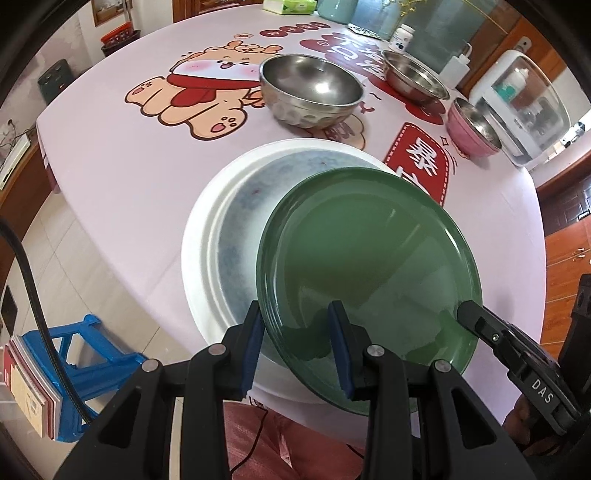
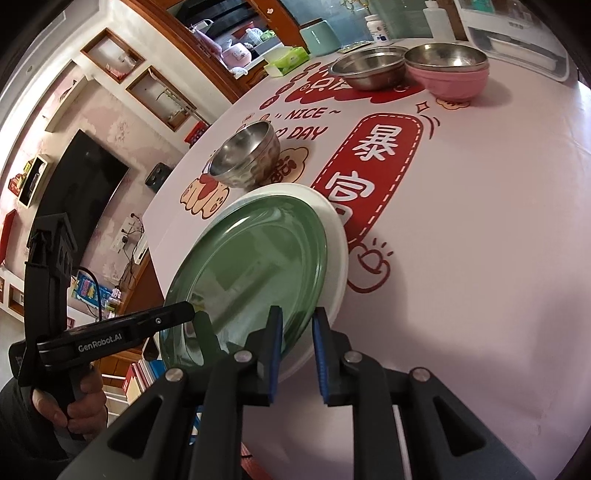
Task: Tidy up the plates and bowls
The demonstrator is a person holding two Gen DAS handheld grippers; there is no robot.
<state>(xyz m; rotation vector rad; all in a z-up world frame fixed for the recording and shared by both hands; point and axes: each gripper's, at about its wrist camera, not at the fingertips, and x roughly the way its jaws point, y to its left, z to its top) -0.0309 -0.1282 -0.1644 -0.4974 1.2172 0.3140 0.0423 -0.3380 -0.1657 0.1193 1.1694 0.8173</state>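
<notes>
A green plate (image 1: pixel 369 273) lies tilted over a larger white plate (image 1: pixel 207 251) at the table's near edge. My left gripper (image 1: pixel 295 328) is open, its jaws straddling the green plate's near rim. My right gripper (image 2: pixel 297 332) is open too, its jaws straddling the rims of the green plate (image 2: pixel 255 266) and the white plate (image 2: pixel 338 251). The right gripper's finger shows in the left wrist view (image 1: pixel 480 325) at the plate's right rim. A steel bowl (image 1: pixel 310 88) stands behind the plates. A shallow steel bowl (image 1: pixel 413 74) and a pink bowl with a steel bowl inside it (image 1: pixel 472 125) stand at the back right.
The pink tablecloth with cartoon prints (image 1: pixel 129 166) covers the table. A white pump bottle (image 1: pixel 458 66), a pill bottle (image 1: pixel 402 37), a tissue box (image 1: pixel 291 5) and a white appliance (image 1: pixel 524 107) stand along the far edge. A blue stool (image 1: pixel 92 350) is on the floor at the left.
</notes>
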